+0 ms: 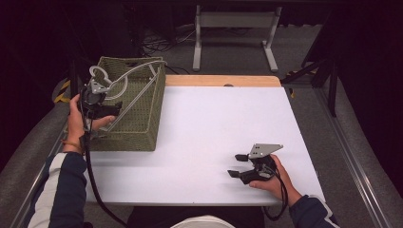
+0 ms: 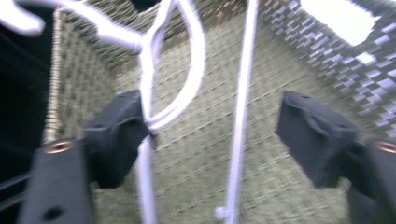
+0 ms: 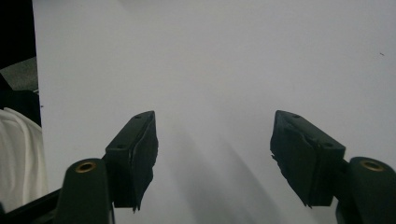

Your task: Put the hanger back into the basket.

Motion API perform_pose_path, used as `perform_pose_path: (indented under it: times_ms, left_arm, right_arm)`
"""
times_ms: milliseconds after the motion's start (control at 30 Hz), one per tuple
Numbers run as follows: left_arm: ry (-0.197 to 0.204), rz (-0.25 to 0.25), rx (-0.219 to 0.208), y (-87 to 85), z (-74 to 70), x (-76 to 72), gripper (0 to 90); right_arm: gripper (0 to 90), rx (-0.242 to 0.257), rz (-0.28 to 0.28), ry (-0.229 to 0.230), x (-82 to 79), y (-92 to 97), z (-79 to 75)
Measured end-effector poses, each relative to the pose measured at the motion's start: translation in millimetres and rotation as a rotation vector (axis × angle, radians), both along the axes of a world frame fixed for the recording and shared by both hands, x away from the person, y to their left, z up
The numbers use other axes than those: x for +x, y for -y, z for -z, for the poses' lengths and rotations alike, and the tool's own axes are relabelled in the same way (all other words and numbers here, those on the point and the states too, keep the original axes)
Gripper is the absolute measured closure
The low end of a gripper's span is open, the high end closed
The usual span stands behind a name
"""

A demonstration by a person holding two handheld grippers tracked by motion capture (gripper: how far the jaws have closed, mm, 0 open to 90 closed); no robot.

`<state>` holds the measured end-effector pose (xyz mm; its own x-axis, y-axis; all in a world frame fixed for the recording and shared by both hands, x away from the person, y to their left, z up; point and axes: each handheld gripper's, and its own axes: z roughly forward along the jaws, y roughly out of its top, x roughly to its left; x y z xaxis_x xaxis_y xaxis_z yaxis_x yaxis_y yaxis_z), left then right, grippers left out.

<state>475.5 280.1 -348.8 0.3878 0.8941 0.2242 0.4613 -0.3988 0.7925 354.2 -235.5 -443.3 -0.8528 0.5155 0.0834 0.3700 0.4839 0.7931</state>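
A green woven basket (image 1: 142,137) stands at the left of the white table (image 1: 214,123). White wire hangers (image 1: 135,70) lie in it, one leaning over the far rim. My left gripper (image 1: 111,113) is held over the basket's left side. In the left gripper view it (image 2: 212,126) is open, a straight hanger bar (image 2: 243,93) runs between the jaws, and a curved hanger loop (image 2: 196,70) touches the left jaw's inner edge. My right gripper (image 1: 233,165) rests low over the table's near right part. Its jaws (image 3: 212,140) stand open with nothing between them.
A wooden strip (image 1: 221,80) runs along the table's far edge. Behind it on the floor stand a white metal frame (image 1: 235,21) and loose cables (image 1: 159,45). White clothing (image 3: 18,154) of the person shows at the left of the right gripper view.
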Motion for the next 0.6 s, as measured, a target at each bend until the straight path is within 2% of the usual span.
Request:
perform_pose_path:
  times_ms: [100, 167, 300, 400, 467, 600]
  left_arm:
    - [0.077, 0.003, -0.068, -2.2, -4.3, -15.4, 15.3]
    - [0.098, 0.024, -0.101, -2.7, -6.5, -24.1, 14.3]
    - [0.177, 0.081, -0.097, 4.4, -8.2, -44.4, 12.5]
    - [0.226, 0.131, -0.118, 9.9, -10.1, -57.6, 12.0]
    - [0.261, 0.172, -0.139, 14.1, -11.3, -65.3, 11.2]
    - [0.292, 0.240, -0.177, 25.0, -11.0, -78.3, 10.2]
  right_arm:
    - [32.3, 0.003, 0.006, 0.005, 0.6, 0.6, -0.5]
    - [32.4, 0.003, 0.012, 0.009, 0.5, 0.6, -1.1]
    - [32.7, 0.011, 0.034, 0.055, -1.4, 1.7, -5.8]
    - [33.2, 0.028, 0.057, 0.085, -2.6, 3.5, -8.7]
    - [33.4, 0.061, 0.074, 0.134, -5.6, 5.0, -13.4]
    - [32.8, 0.076, 0.094, 0.194, -9.6, 6.1, -19.7]
